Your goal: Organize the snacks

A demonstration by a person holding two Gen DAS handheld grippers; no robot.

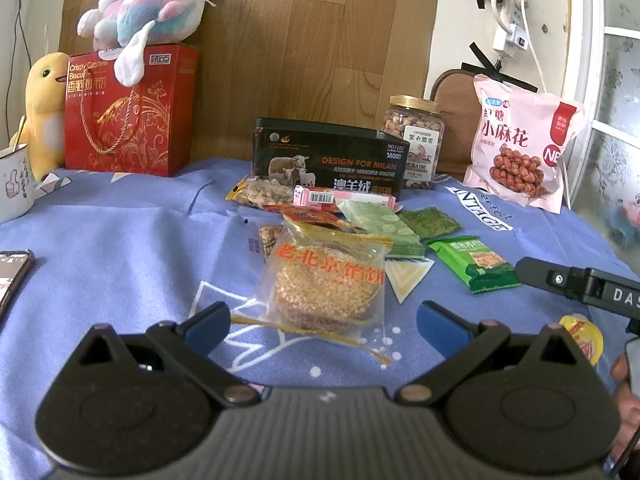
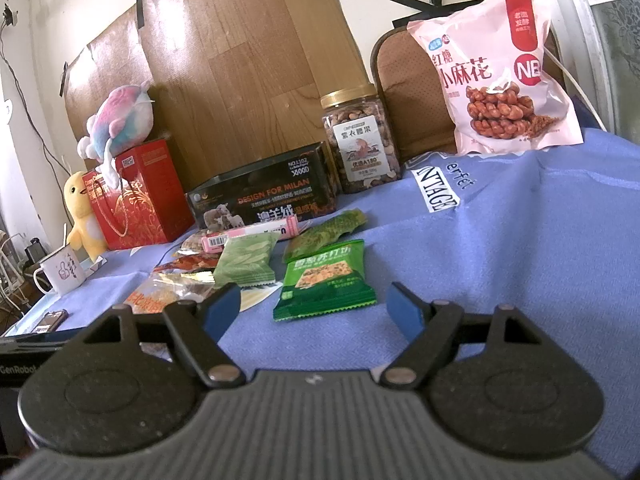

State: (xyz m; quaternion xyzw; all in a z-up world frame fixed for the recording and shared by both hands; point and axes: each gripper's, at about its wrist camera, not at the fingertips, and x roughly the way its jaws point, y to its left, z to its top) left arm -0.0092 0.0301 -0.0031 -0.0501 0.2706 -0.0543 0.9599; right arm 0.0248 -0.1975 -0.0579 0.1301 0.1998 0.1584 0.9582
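A cream plaster wall (image 1: 456,32) fills the upper right of the left wrist view, crossed by strips of black tape (image 1: 484,56); a wood-grain panel (image 1: 320,40) leans against it at upper centre; a white power strip with cables (image 1: 508,28) hangs at upper right; a white-framed frosted glass door (image 1: 616,92) edges the far right; daylight glares across the panel; a blue patterned cloth (image 1: 120,232) covers the table.

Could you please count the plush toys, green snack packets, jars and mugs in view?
Plush toys: 2 (yellow plush, pink-blue plush)
Green packets: 3 (pale packet, dark packet, bright packet)
Jars: 1 (nut jar)
Mugs: 1 (mug)
Total: 7
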